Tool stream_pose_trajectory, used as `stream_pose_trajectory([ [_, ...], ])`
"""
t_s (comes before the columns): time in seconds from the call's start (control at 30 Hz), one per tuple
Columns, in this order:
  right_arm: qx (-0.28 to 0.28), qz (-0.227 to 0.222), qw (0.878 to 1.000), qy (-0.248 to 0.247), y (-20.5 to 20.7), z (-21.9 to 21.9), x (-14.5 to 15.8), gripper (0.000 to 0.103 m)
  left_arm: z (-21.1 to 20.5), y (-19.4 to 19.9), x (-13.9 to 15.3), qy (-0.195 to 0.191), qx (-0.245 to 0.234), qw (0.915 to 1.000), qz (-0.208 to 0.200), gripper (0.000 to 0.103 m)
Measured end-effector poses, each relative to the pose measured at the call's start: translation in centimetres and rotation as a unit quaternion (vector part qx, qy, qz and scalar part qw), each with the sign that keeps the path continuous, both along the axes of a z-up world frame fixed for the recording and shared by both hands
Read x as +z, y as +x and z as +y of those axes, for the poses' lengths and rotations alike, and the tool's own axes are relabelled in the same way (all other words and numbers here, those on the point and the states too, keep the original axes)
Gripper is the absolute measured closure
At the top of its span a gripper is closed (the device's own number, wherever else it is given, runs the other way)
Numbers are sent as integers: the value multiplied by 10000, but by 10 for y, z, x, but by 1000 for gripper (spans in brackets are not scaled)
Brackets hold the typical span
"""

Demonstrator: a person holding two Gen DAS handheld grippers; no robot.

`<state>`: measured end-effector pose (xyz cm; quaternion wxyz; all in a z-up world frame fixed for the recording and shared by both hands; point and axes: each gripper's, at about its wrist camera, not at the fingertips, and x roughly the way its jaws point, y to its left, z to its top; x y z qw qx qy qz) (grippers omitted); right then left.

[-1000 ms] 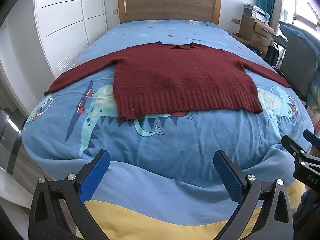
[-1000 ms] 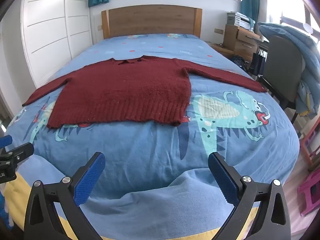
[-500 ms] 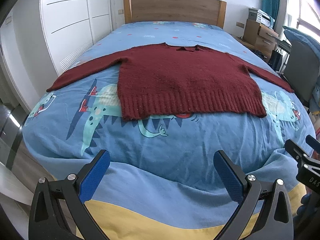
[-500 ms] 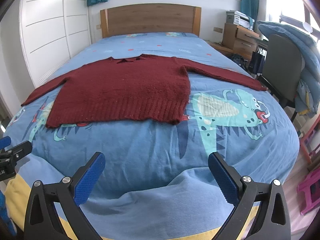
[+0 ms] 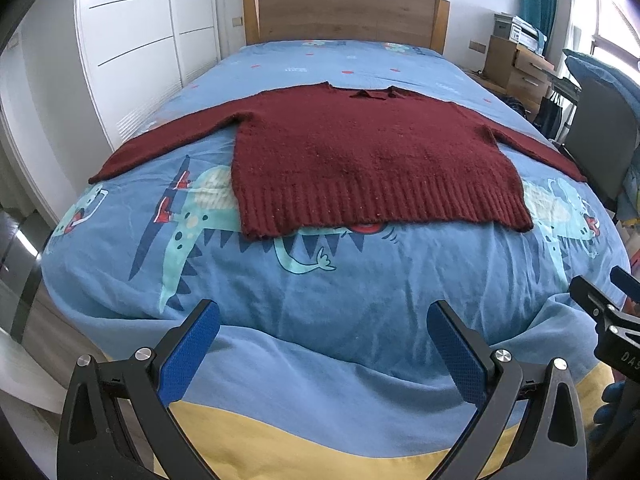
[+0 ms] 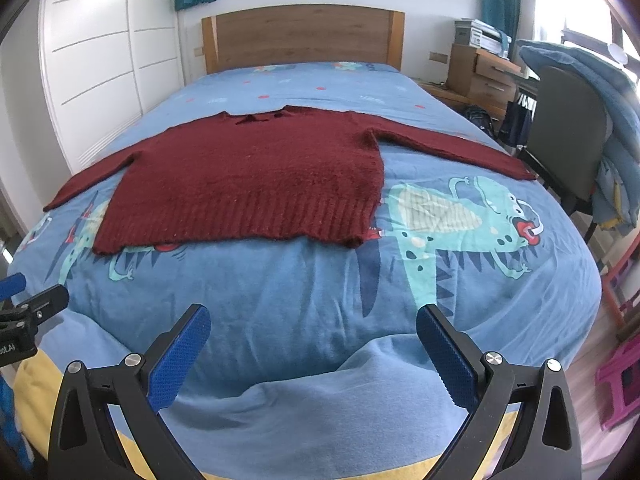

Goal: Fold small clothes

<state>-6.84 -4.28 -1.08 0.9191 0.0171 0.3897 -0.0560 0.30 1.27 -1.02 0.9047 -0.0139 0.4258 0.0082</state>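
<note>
**Mia:** Since the earlier pictures, both cameras have come a little closer to the bed, so the red sweater (image 5: 372, 160) looks bigger. It has not moved on the cover.

**Ben:** What is it lying on?

**Mia:** On a blue bed cover (image 5: 320, 300) with green dinosaurs printed on it. A yellow strip (image 5: 320, 444) runs along the near edge. Far back stands a wooden headboard (image 5: 344, 14).

**Ben:** And the room?

**Mia:** White cupboards (image 5: 132, 56) are on one side. On the other side there is a wooden drawer unit (image 6: 480, 74) and a dark chair (image 6: 568, 148) with a blue blanket (image 6: 600, 120) over it. A pink stool (image 6: 620, 384) sits on the floor.

**Ben:** Which way does the sweater point?

**Mia:** Its collar points away, to the headboard. Its ribbed bottom edge is nearest the grippers. It lies flat, and both sleeves stretch out sideways, so from cuff to cuff it is longest across the bed. The sleeve ends reach close to the bed's sides.

**Ben:** What about the grippers?

**Mia:** The left gripper (image 5: 323, 320) has its blue fingers (image 5: 188, 354) spread wide with nothing between them. The right gripper (image 6: 313, 322) is spread wide too, holding nothing. Both hang over the near end of the bed, apart from the sweater.
</note>
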Motion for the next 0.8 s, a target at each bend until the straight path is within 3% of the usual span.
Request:
stream_pose_trajectory([
  [0.8, 43, 37, 10000, 25, 2, 2, 0, 0, 5, 2, -2, -74, 24, 9999, 66, 1],
])
